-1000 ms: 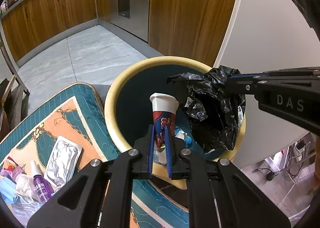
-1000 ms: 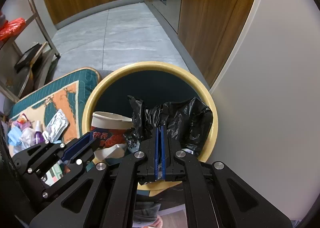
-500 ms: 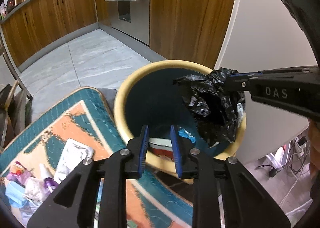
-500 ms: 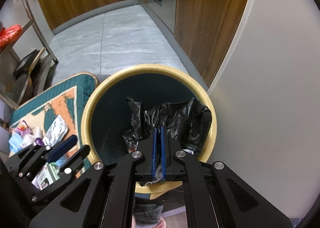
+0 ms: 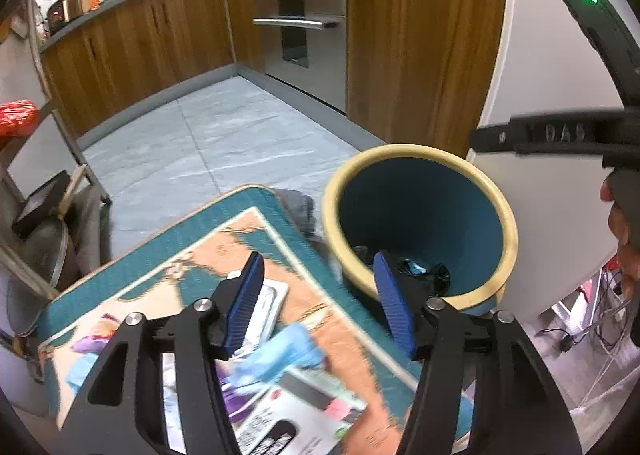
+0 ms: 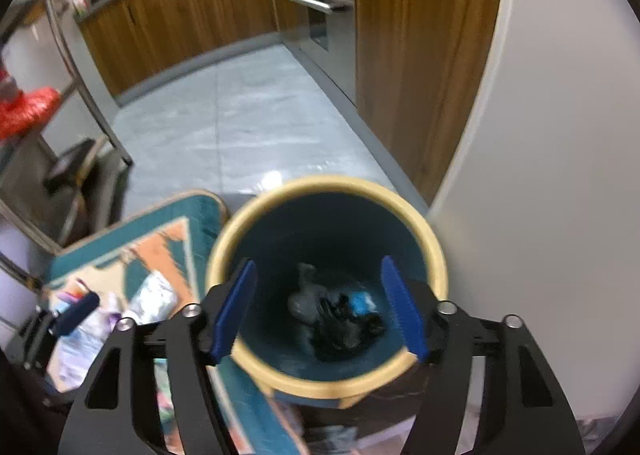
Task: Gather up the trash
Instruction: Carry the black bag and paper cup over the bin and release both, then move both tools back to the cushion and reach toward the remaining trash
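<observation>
A round bin with a cream rim and blue inside stands by the white wall; it also shows in the right wrist view. A crumpled black plastic bag lies at its bottom, also seen in the left wrist view. My right gripper is open and empty above the bin mouth. My left gripper is open and empty over the teal and orange mat, beside the bin. Loose trash lies on the mat: a silver blister pack, a blue mask, a printed packet.
The mat with trash shows left of the bin in the right wrist view. A grey tiled floor leads to wooden cabinets and an oven. A metal rack stands at left. A white wall is at right.
Both grippers opened. The left one released the paper cup into the bin and swung left over the mat. The right one released the black bag, which dropped to the bin's bottom.
</observation>
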Demonstrator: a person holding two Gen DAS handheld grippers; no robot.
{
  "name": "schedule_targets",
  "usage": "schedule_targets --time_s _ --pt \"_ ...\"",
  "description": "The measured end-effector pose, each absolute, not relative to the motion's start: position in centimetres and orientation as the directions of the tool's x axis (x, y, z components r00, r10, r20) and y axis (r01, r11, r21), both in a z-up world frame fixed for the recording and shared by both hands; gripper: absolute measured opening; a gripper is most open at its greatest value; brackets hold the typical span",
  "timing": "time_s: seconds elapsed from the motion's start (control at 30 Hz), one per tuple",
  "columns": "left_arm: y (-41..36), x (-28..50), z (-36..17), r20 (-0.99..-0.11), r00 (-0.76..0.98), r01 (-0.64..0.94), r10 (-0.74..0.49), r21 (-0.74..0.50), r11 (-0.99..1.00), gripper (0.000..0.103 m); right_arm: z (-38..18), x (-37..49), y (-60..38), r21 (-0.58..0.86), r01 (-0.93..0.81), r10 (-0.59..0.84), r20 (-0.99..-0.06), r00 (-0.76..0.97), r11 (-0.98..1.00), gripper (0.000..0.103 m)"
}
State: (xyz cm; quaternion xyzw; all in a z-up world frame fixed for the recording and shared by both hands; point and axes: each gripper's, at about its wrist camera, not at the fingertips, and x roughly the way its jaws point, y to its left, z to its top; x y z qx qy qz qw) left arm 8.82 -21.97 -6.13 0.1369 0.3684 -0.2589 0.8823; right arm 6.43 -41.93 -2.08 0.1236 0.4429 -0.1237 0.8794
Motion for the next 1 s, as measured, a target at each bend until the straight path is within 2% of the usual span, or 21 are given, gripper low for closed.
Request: schedule_targets --time_s 0.07,0.2,0.27,0.47,0.87,1.0 --pt "-20.9 8.7 -5.6 -0.713 0.612 0.543 -0.343 0.063 0.838 0.066 -1.5 6.6 -41.2 0.132 0.314 -0.087 -0.799 0.596 0.94 0.076" --pt "-18.4 8.3 -4.8 -0.7 0.643 0.504 -0.311 0.081 0.86 0.073 -0.9 7.2 -38.9 0.13 0.273 -0.068 -0.786 0.614 0.953 0.083" --pt "-17.1 8.2 -4.4 -0.697 0.653 0.485 -0.295 0.086 0.87 0.077 -0.7 7.6 -37.6 0.125 0.25 -0.06 -0.782 0.621 0.96 0.09" --pt "-13.0 7.5 -3.2 -0.688 0.682 0.435 -0.25 0.107 0.894 0.083 -0.1 8.6 -34.7 0.121 0.201 -0.034 -0.775 0.631 0.972 0.091" --pt "-4.5 6.0 -0.2 -0.665 0.726 0.315 -0.177 0.092 0.945 0.085 -0.5 10.1 -27.8 0.095 0.109 0.008 -0.79 0.613 0.989 0.092" --pt "-2.1 6.8 2.0 -0.645 0.754 0.312 -0.128 0.179 0.933 0.086 -0.3 9.8 -26.4 0.059 0.067 0.004 -0.784 0.621 0.996 0.093"
